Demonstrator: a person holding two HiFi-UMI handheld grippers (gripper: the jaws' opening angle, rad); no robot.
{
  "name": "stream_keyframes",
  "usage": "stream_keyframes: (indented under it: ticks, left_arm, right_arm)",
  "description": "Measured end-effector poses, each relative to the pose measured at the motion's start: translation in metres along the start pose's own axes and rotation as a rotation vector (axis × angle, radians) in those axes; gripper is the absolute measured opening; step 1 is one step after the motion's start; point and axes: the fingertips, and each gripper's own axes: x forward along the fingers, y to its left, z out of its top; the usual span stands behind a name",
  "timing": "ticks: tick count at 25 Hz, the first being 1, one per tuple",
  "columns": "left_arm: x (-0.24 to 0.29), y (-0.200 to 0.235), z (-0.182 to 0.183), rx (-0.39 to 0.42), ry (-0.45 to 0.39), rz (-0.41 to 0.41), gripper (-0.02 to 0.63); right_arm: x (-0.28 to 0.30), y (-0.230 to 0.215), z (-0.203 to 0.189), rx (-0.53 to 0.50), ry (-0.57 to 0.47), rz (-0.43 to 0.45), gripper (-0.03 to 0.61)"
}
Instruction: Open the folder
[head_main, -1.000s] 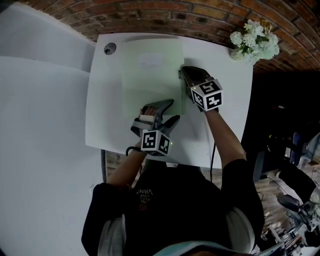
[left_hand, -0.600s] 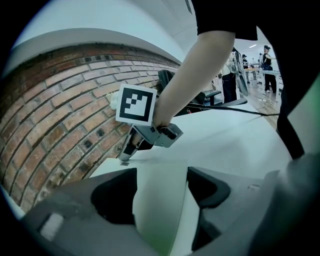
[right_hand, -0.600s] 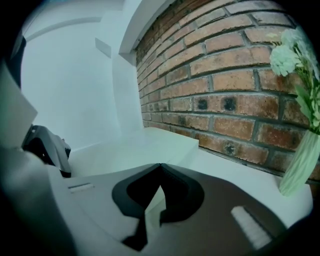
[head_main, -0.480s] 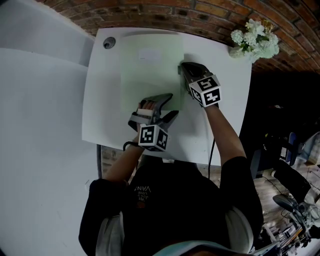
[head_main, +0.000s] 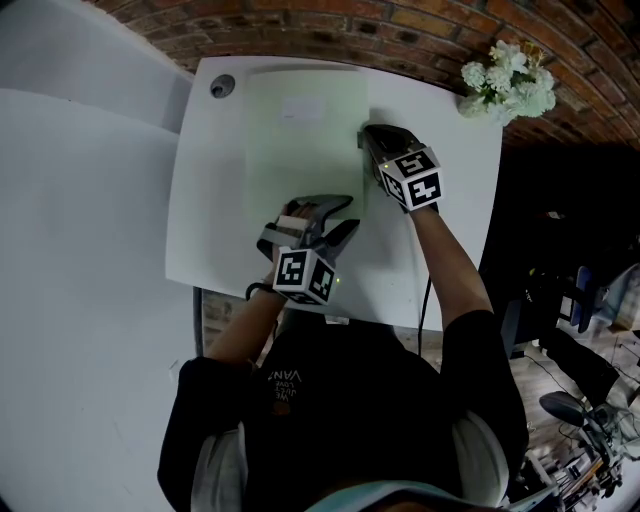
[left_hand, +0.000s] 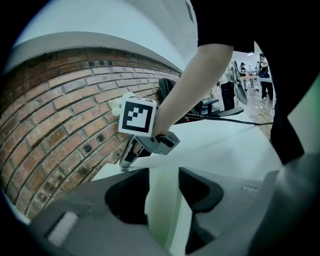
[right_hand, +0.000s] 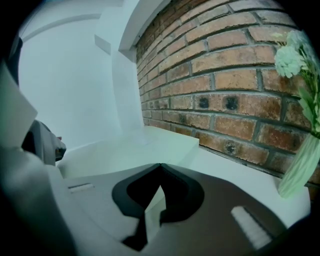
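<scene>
A pale green folder (head_main: 300, 140) lies flat and closed on the white table (head_main: 440, 220). My left gripper (head_main: 348, 212) is at the folder's near right corner. In the left gripper view its jaws (left_hand: 164, 175) are closing, with the folder's edge (left_hand: 162, 205) in the gap between them and space still showing on both sides. My right gripper (head_main: 362, 137) sits at the folder's right edge, farther back. In the right gripper view its tips (right_hand: 160, 166) meet, and a pale sliver of the folder (right_hand: 150, 200) runs up between the jaws.
A vase of white flowers (head_main: 510, 85) stands at the table's far right corner against the brick wall (head_main: 330, 35). A round grey cap (head_main: 222, 87) sits in the table's far left corner. A cable hangs off the near edge by the person's right arm.
The left gripper's jaws have come closer together at the folder's near right corner. The right gripper has kept its place at the folder's right edge.
</scene>
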Motion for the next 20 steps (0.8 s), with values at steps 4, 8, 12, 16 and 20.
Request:
stream_keyframes:
  ticks: [4, 8, 12, 16, 20]
  left_arm:
    - [-0.003, -0.006, 0.003, 0.016, 0.007, -0.014, 0.132]
    - [-0.005, -0.01, 0.005, 0.015, 0.009, -0.032, 0.081]
    - [-0.006, -0.01, 0.005, 0.002, 0.0, -0.035, 0.043]
    - [-0.011, -0.006, 0.008, -0.025, -0.016, -0.03, 0.029]
    - [-0.015, -0.001, 0.011, -0.039, -0.021, -0.015, 0.02]
  right_arm:
    - [0.0, 0.0, -0.001, -0.004, 0.014, 0.002, 0.002]
    - [0.0, 0.0, -0.001, -0.004, 0.022, 0.0, 0.002]
    - [0.001, 0.0, -0.001, -0.005, 0.031, -0.003, 0.002]
    - [0.001, 0.0, -0.001, 0.001, 0.033, -0.006, 0.002]
    - [0.001, 0.0, -0.001, 0.003, 0.038, -0.009, 0.002]
